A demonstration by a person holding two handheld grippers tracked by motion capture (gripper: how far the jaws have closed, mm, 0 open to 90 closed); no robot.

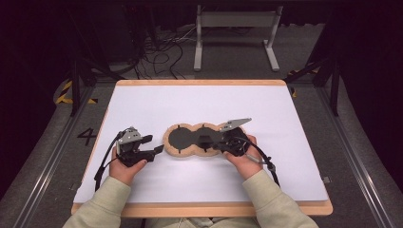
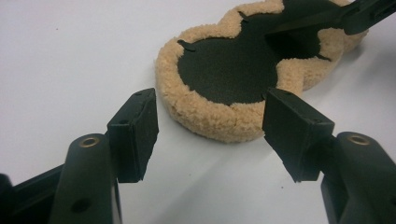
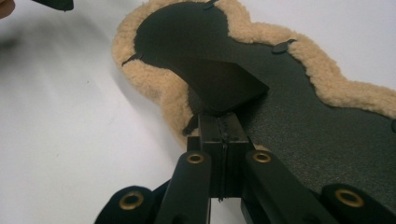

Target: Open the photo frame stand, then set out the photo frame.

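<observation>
A three-lobed pad [image 1: 190,141] lies flat mid-table, with a tan fleece rim [image 2: 210,116] around a black liner [image 2: 224,70]. My right gripper [image 1: 209,142] is at the pad's near right side, shut on a flap of the black liner [image 3: 219,84]. The flap curls up off the pad, pinched between the jaws of my right gripper [image 3: 219,123]. My left gripper [image 1: 154,145] rests low just left of the pad, open. In the left gripper view my left gripper [image 2: 210,135] holds nothing, and the pad's left lobe lies just beyond its pads [image 2: 135,126].
The pad sits on a white tabletop with a wooden edge [image 1: 199,209]. Both sleeved forearms enter from the near edge. Beyond the table stand a white metal frame [image 1: 235,33] and loose cables [image 1: 161,57] on the floor.
</observation>
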